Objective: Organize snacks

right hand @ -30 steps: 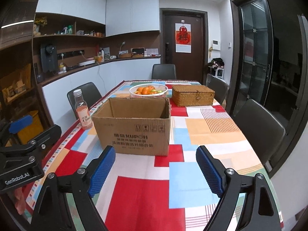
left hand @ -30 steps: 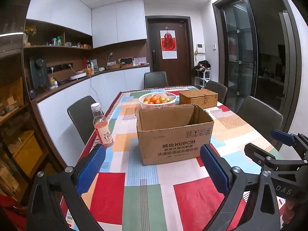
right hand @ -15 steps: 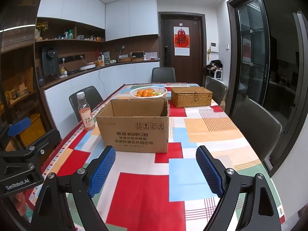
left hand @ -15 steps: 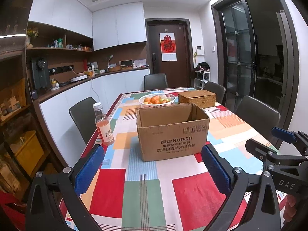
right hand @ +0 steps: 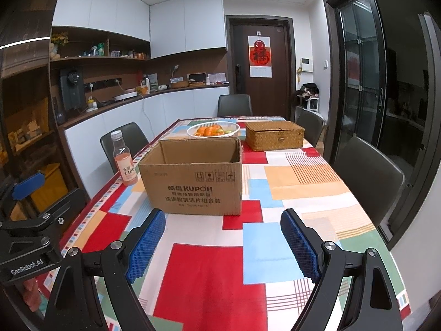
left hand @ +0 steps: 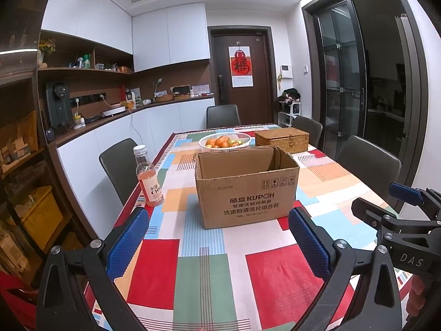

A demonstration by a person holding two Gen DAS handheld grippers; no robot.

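Cardboard box (left hand: 245, 184) stands open-topped at mid table (left hand: 204, 270), flaps folded in; interior floor not visible from either view. Front face printed "KUPOH" after two Chinese characters, with two further lines of Chinese text below and a row of four handling pictograms at upper right.

Bottle (left hand: 147, 178) of pink drink, white cap, upright near the table's left edge, well apart from the box's left side. Label reads "C100" with Chinese characters above.

Behind the box: white basket of oranges (left hand: 224, 142) and, to its right, a woven lidded basket (left hand: 281, 139), the two just beside each other. No snack packets can be made out anywhere on the table.

Door at the far wall carries a red-and-white hanging with one large Chinese character (left hand: 240, 66).

Left tool (left hand: 217, 241): blue pads stand wide apart over the patchwork tablecloth, nothing between them. Right tool (right hand: 222, 244): likewise spread wide and empty, hovering short of the box.

View differences: the left wrist view catches the right tool's body at its right edge, marked "DAS", with part of a hand (left hand: 414, 296) below it. The right wrist view catches the left tool's body at its left edge, marked "GenRobot.AI". The right view shows the woven basket's front clasp and more of the right-hand chair (right hand: 369, 176); the left view shows more of the box's inner right wall.
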